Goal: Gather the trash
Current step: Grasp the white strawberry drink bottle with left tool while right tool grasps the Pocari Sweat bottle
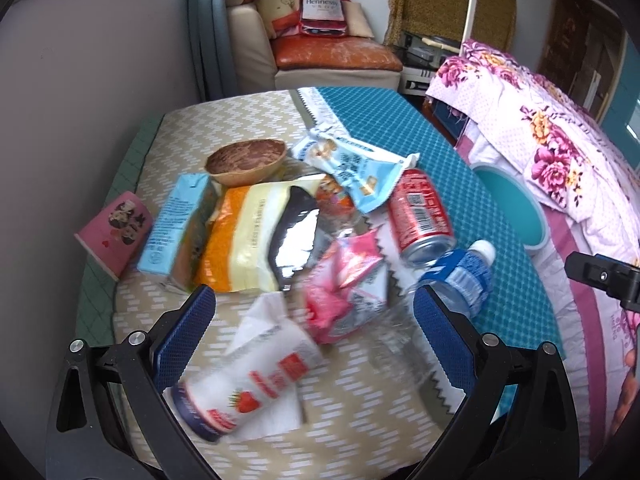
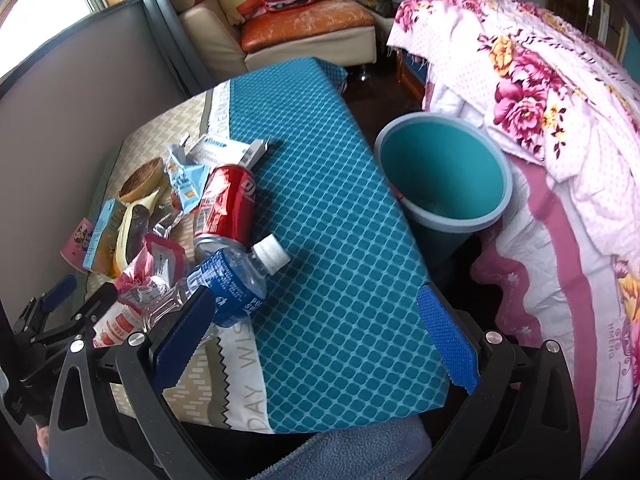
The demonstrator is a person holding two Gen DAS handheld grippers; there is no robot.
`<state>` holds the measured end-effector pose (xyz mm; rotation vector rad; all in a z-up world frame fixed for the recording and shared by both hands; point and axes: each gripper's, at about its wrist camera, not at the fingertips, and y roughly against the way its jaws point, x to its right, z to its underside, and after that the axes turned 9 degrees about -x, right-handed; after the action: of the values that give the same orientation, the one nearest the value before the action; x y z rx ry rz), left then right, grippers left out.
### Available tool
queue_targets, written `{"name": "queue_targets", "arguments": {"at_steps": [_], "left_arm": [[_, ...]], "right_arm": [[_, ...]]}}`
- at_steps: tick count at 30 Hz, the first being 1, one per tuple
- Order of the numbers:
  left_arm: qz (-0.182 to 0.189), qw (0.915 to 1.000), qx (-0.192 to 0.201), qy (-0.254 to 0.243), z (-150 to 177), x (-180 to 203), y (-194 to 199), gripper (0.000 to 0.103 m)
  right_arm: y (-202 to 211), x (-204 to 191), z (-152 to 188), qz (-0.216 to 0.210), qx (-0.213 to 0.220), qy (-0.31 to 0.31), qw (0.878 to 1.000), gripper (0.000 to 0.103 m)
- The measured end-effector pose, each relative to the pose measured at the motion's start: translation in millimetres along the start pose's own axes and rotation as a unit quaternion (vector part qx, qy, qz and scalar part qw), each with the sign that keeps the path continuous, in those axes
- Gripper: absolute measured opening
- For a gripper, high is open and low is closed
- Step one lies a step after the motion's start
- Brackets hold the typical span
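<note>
Left gripper (image 1: pixel 312 336): jaws spread wide, holding nothing, hovering above the near end of the litter pile; the strawberry cup lies between its fingers in view, not touching them.
Right gripper (image 2: pixel 316 336): jaws spread wide, nothing held, over the teal part of the table, well apart from the bin.
Table (image 2: pixel 320 208): one, covered by a teal checked cloth on the right and a beige patterned cloth on the left.
Trash bin (image 2: pixel 444 176): one, teal inside, standing upright on the floor just beside the table's right edge, against the floral quilt (image 2: pixel 540 92).
Cans: one red soda can (image 1: pixel 420 220), lying on its side.
Bottles: one clear water bottle (image 1: pixel 460 276) with a blue label and white cap, lying just beside the can.
Cups: two; one strawberry cup (image 1: pixel 248 384) on its side on a white tissue, one pink paper cup (image 1: pixel 116 232) tipped over at the left edge.
Cartons: one light-blue drink carton (image 1: pixel 176 228).
Wrappers: three told apart; an orange-and-cream snack bag (image 1: pixel 256 240), a pink wrapper (image 1: pixel 340 292), a pale-blue wrapper (image 1: pixel 352 168).
Bowls: one brown bowl (image 1: pixel 246 160), at the far end of the pile.
</note>
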<state>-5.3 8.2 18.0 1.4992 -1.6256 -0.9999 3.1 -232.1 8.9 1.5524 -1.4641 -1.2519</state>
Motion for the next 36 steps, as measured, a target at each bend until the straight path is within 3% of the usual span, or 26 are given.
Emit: {"name": "queue_targets", "arguments": {"at_steps": [13,22,25,26,27,29,36], "left_arm": [[-0.006,0.9977,-0.05,-0.046,6,-49,-27,0.099],[0.01,0.9837,-0.104,-0.146,27,-43,-63,0.099],[0.018,0.9801,-0.118,-0.158,30,-40,-75,0.089],[0.024,0.9794,-0.124,-0.158,30,-40,-78,0.078],[0.034,0.9789,-0.13,-0.154,31,-41,-81,0.068],[0.042,0.9793,-0.133,-0.147,32,-41,-83,0.064],[0.082,0.977,-0.15,-0.127,40,-47,-80,0.061]], "right_arm": [[-53,-40,-10,-0.056,-0.102,-0.013,0.993,0.097],[-102,-59,-11,-0.102,-0.169,-0.072,0.978,0.097],[-118,-56,-7,-0.136,-0.185,-0.103,0.968,0.097],[-120,-55,-7,-0.142,-0.184,-0.106,0.967,0.096],[-121,-56,-7,-0.147,-0.182,-0.106,0.966,0.089],[-120,-57,-7,-0.174,-0.174,-0.1,0.964,0.075],[-93,-54,-11,-0.129,-0.149,-0.043,0.979,0.063]]}}
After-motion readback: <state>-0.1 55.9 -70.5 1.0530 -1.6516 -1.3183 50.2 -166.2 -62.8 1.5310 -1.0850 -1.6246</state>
